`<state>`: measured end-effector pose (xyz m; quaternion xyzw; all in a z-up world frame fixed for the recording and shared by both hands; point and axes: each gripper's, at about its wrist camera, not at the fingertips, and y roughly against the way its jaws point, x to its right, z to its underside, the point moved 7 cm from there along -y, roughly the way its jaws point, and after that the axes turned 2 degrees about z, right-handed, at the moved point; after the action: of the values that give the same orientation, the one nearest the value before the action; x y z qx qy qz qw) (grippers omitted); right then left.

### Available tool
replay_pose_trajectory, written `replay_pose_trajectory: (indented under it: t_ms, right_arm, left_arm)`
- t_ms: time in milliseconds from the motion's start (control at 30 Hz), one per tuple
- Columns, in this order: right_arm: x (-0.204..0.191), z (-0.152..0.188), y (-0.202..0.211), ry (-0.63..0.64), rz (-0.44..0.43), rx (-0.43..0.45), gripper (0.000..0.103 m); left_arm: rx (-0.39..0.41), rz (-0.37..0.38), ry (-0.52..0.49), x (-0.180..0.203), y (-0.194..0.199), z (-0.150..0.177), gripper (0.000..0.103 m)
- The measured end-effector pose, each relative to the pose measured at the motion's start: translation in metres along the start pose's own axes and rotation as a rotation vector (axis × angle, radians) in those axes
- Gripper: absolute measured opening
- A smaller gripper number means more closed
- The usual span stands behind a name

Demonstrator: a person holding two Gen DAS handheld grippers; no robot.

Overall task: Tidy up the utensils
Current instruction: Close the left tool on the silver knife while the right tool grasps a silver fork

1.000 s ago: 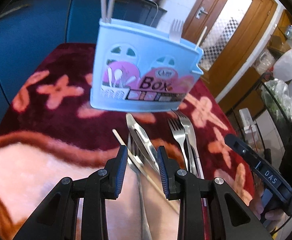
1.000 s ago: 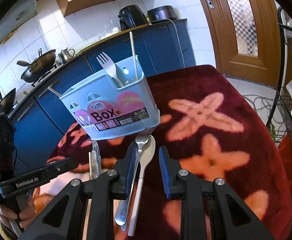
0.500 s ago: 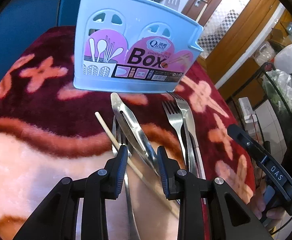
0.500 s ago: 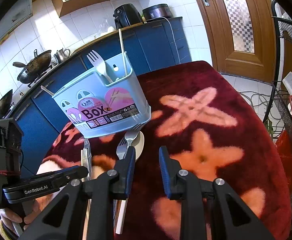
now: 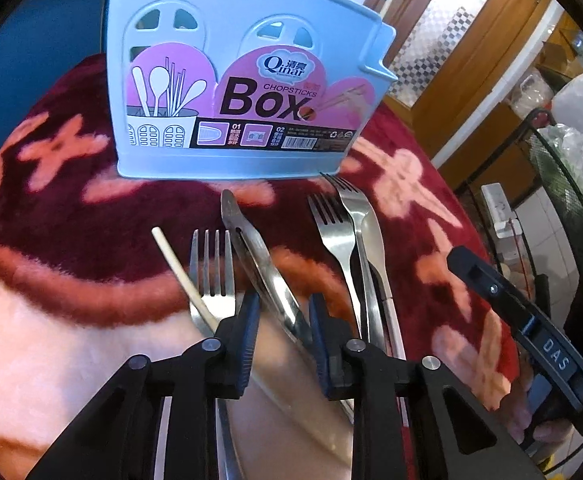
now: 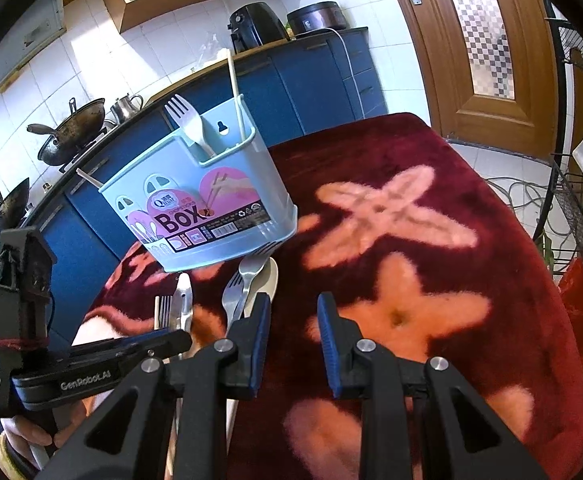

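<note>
My left gripper [image 5: 281, 322] hangs low over the red flowered blanket [image 5: 71, 184], jaws closing with the metal tongs [image 5: 259, 264] running between the blue pads; the pads have not yet pressed on the steel as far as I can see. The tongs lie tip toward twelve o'clock, pointing at the light blue chopsticks box [image 5: 235, 60], which stands upright at twelve. At ten o'clock of my pads lies a steel fork [image 5: 211, 268] with a pale chopstick [image 5: 179, 272] slanting across it. At one o'clock two more forks [image 5: 331, 232] lie side by side, tines toward the box.

My right gripper [image 6: 293, 332] hovers with its jaws parted, nothing between them, only blanket beneath. From that hand the box [image 6: 211, 208] sits at eleven o'clock, holding a pale plastic fork [image 6: 189, 124] and an upright chopstick [image 6: 235, 92]. A cream spoon [image 6: 265, 284] lies just below the box, beside the forks.
</note>
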<state>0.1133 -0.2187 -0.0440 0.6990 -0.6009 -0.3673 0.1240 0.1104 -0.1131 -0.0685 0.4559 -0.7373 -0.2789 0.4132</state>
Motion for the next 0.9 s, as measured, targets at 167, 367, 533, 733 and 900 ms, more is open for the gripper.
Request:
replay_pose_trajectory:
  t_ms: [167, 367, 533, 733, 900]
  right_arm:
    - [0.007, 0.001, -0.003, -0.001, -0.017, -0.01, 0.027]
    - [0.013, 0.001, -0.007, 0.006, -0.042, -0.037, 0.027]
    - [0.017, 0.0, -0.01, 0.011, -0.054, -0.06, 0.027]
    - [0.011, -0.002, -0.009, 0.018, -0.072, -0.062, 0.027]
    - [-0.002, -0.006, -0.013, 0.017, -0.094, -0.069, 0.027]
  left_arm:
    - [0.003, 0.01, 0.027, 0.0, -0.006, -0.006, 0.016]
    - [0.0, 0.02, 0.057, 0.0, -0.01, -0.008, 0.009]
    - [0.026, 0.023, 0.085, 0.0, -0.004, -0.01, 0.005]
    - [0.11, -0.002, 0.094, -0.005, 0.018, -0.02, 0.003]
    - [0.176, -0.01, 0.099, -0.017, 0.039, -0.03, 0.003]
